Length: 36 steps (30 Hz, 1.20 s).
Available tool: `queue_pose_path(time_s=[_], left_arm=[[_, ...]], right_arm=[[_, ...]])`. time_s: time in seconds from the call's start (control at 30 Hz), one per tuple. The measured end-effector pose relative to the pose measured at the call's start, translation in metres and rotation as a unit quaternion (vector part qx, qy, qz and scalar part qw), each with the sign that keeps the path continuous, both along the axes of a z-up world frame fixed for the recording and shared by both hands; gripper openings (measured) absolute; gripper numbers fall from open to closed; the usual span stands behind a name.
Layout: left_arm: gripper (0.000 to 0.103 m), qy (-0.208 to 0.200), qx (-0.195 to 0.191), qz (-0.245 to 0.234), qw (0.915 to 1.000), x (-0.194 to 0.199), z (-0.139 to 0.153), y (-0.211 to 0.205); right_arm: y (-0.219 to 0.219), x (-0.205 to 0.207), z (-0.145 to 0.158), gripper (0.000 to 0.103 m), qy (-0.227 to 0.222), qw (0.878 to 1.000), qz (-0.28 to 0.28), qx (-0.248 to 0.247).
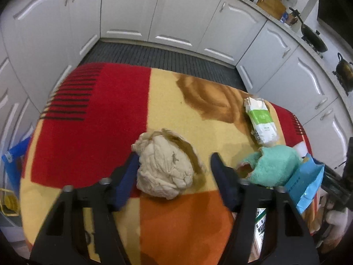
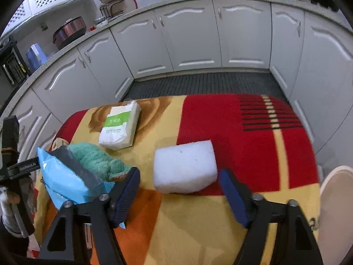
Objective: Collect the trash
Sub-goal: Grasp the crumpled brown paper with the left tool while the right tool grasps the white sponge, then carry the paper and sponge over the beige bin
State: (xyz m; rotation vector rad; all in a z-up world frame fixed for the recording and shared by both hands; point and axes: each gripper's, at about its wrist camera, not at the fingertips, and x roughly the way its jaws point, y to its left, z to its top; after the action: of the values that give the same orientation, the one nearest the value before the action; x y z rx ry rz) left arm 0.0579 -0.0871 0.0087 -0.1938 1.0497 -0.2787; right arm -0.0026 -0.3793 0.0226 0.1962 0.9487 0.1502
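A table (image 1: 92, 114) covered by a red, yellow and orange blanket carries the trash, with white kitchen cabinets (image 1: 183, 17) around it. This looks like the reaching step: each claw is lined up on its own piece and nothing is lifted yet.

The largest piece is a white foam block (image 2: 184, 167) lying on the blanket. The right claw (image 2: 179, 195) is spread, with the block ahead between the two blue fingers (image 2: 126, 195) and a gap showing on both sides, so it grips nothing.

Next in size is a crumpled beige paper wad (image 1: 164, 165). The left claw (image 1: 175, 182) is spread around it; the left finger sits at the wad's edge, possibly touching, while the right finger stands clear.

Off to the side lie a blue plastic pouch (image 2: 64, 183), a green fuzzy cloth (image 2: 97, 161) just beside it, and a white tissue pack with a green label (image 2: 120, 125) further back.

The next move likely calls for pushing each claw forward until the piece is well between the fingers, then closing gently, since foam and paper squash easily.
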Motion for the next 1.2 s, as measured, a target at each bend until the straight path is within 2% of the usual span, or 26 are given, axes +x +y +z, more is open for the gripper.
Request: queue_pose_path(time_s=[0.03,0.07,0.13,0.2,0.37,0.6,0.97,1.2], left_arm=[[0.037,-0.001,0.009,0.001,1.0000,0.000,-0.001,0.000],[0.036,-0.003,0.010,0.000,0.9999,0.000,-0.001,0.002],[0.027,-0.001,0.004,-0.003,1.0000,-0.002,0.001,0.006],[0.024,-0.006,0.004,-0.005,1.0000,-0.007,0.006,0.010],[0.024,-0.029,-0.002,-0.009,0.9995,-0.034,0.031,0.019],[0.024,-0.058,-0.010,-0.019,0.9981,-0.072,0.066,0.021],[0.024,-0.089,-0.002,-0.060,0.9942,-0.122,0.097,-0.018],[0.024,-0.096,-0.007,-0.096,0.9907,-0.139,0.104,-0.050]], right_arm=[[0.000,0.000,-0.001,0.047,0.002,1.000,-0.003,-0.004],[-0.002,-0.003,0.001,0.045,-0.006,1.000,-0.004,-0.001],[-0.005,-0.009,0.007,0.043,-0.015,1.000,-0.005,0.006],[-0.008,-0.016,0.013,0.042,-0.027,1.000,-0.007,0.007],[-0.015,-0.045,0.030,0.041,-0.049,0.999,-0.008,0.019],[-0.012,-0.079,0.038,0.041,-0.061,0.998,0.003,0.027],[-0.005,-0.126,0.019,0.041,-0.032,0.999,0.024,0.006],[-0.013,-0.148,0.022,0.041,-0.039,0.999,0.018,0.014]])
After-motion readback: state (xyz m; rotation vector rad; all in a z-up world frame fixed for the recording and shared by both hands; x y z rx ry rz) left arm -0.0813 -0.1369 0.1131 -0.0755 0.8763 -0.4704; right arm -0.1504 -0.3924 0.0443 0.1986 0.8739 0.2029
